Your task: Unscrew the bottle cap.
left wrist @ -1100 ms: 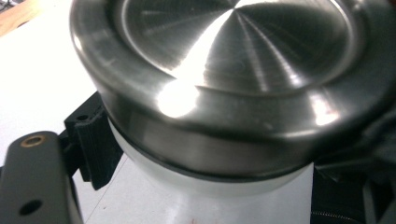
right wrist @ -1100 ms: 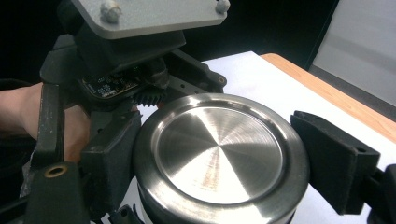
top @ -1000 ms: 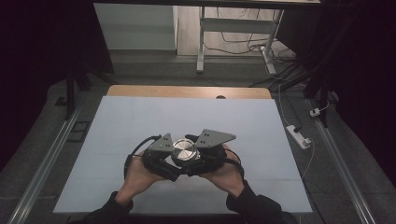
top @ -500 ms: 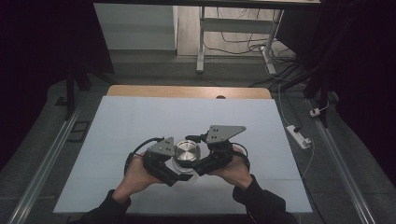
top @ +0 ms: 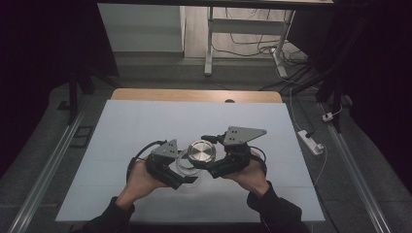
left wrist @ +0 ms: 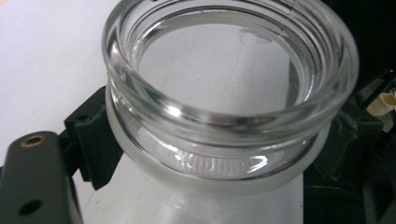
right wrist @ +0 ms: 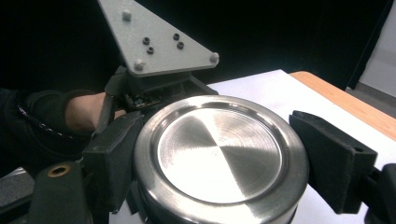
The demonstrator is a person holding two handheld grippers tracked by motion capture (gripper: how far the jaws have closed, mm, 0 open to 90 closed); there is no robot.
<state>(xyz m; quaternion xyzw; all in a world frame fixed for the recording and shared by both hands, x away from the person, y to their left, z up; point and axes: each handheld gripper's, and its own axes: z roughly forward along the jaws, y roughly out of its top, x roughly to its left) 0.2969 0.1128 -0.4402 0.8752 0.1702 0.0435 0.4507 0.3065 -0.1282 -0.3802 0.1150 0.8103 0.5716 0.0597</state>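
High view: left gripper [top: 187,178] pinching glass jar [top: 183,165], mouth upward; right gripper [top: 206,167] clamping steel lid [top: 201,151], flat.

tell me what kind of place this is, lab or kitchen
Most likely a lab or recording room, not a kitchen: a bare white table on a grey floor, loose cables trailing round a desk frame behind, and a power strip lying beside it. Dark surroundings close it in.
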